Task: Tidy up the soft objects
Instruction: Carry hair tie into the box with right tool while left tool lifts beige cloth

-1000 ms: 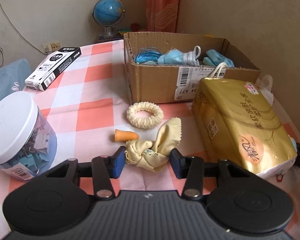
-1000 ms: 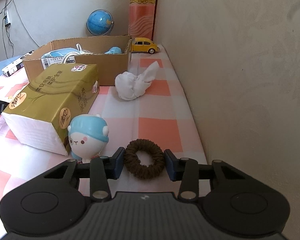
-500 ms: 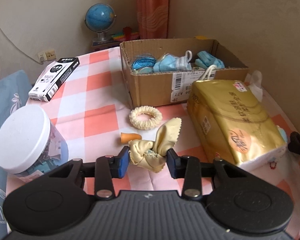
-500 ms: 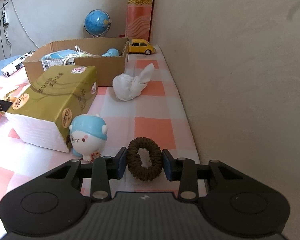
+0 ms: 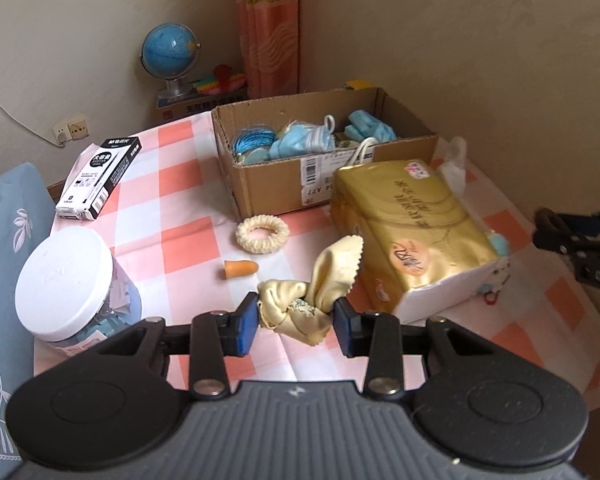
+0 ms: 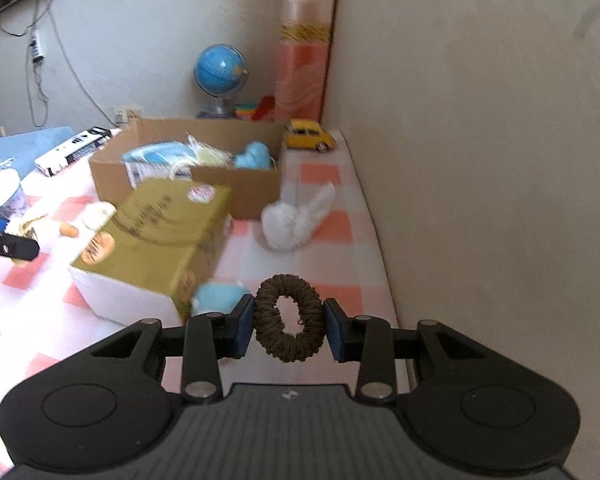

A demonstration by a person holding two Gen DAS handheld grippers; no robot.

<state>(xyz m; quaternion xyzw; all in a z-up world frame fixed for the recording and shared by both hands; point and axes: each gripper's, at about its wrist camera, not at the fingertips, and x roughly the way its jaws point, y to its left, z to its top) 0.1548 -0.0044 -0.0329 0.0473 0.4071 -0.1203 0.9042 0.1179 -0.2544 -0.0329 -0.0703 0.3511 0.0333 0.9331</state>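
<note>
My left gripper pinches the knotted yellow cloth, lifted above the checked tablecloth in front of the cardboard box. Right of the gold tissue pack, my right gripper squeezes the brown scrunchie, held upright off the table.

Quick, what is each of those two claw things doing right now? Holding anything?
Left gripper: closed on the knotted yellow cloth.
Right gripper: closed on the brown hair scrunchie.
</note>
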